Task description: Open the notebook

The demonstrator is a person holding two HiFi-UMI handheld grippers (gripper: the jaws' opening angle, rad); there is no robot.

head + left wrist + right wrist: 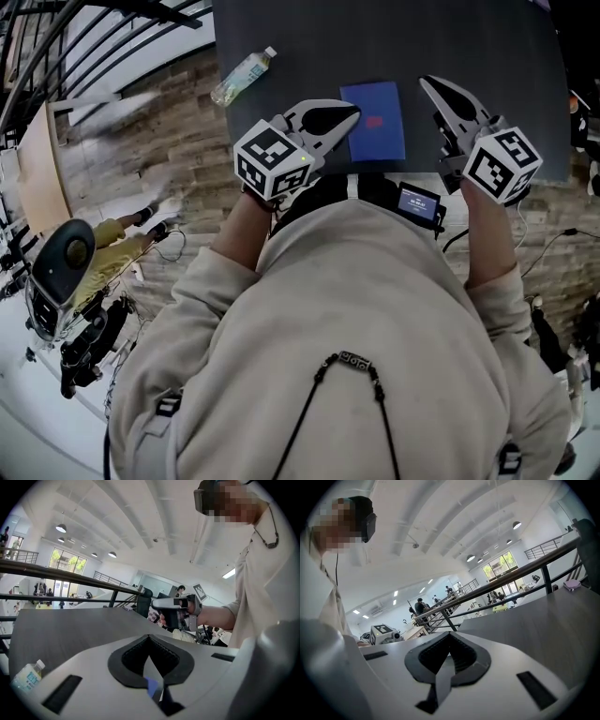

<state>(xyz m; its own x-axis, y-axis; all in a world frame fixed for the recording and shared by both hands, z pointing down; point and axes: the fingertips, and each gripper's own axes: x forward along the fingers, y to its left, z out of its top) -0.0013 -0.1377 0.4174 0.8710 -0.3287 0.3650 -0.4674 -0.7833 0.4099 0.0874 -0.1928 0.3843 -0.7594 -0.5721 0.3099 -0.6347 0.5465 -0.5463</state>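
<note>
A closed blue notebook lies flat on the dark grey table, near its front edge. My left gripper hovers just left of the notebook, its tip over the notebook's left edge, jaws shut and empty. My right gripper hangs a little to the right of the notebook, also shut with nothing in it. In the left gripper view the left gripper shows closed tips, and a sliver of the blue notebook appears through the gap below them. In its own view the right gripper has closed tips above the tabletop.
A clear water bottle lies on the table's left front corner, also in the left gripper view as the bottle. A small screen device hangs at the person's chest. A metal railing runs beyond the table.
</note>
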